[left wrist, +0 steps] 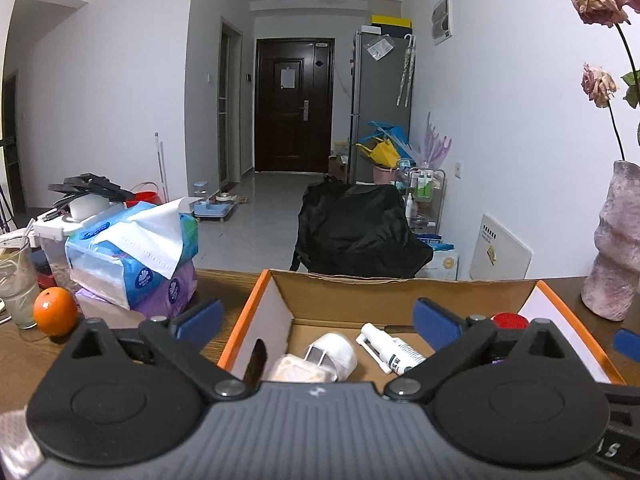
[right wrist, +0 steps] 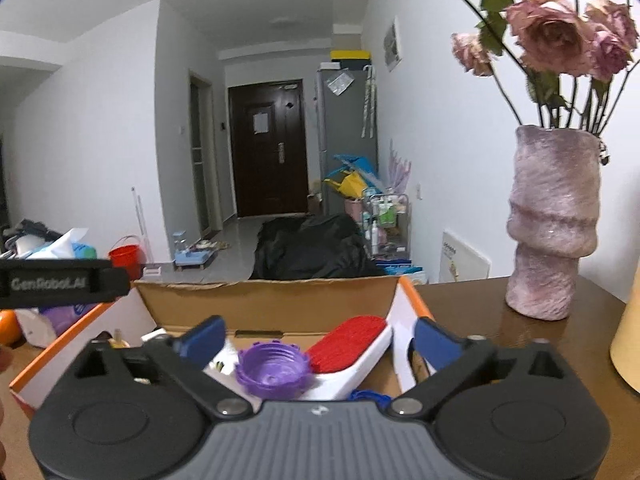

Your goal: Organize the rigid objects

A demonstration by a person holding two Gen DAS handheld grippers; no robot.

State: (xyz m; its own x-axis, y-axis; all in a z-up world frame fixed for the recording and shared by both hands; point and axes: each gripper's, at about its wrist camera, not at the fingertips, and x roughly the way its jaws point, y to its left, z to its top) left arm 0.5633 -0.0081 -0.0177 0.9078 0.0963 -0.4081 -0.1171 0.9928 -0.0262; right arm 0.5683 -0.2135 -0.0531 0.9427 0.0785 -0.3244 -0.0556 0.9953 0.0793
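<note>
An open cardboard box with orange edges (left wrist: 240, 320) (right wrist: 416, 300) stands on the wooden table. In the left wrist view it holds a white spray bottle (left wrist: 394, 350), a white cap-like object (left wrist: 334, 354), a cream piece (left wrist: 294, 370) and a red lid (left wrist: 510, 320). My left gripper (left wrist: 318, 318) hangs open over the box's left side with nothing between its blue fingers. In the right wrist view a purple ribbed cap (right wrist: 272, 370) and a red-and-white brush (right wrist: 350, 350) lie in the box. My right gripper (right wrist: 318, 340) is open above them, holding nothing.
Tissue packs (left wrist: 136, 256), an orange (left wrist: 55, 311) and a glass (left wrist: 18, 284) crowd the table left of the box. A pink vase with dried roses (right wrist: 554, 220) stands to the right, with a cream object (right wrist: 628, 344) near it. A black bag (left wrist: 360, 228) sits beyond the table.
</note>
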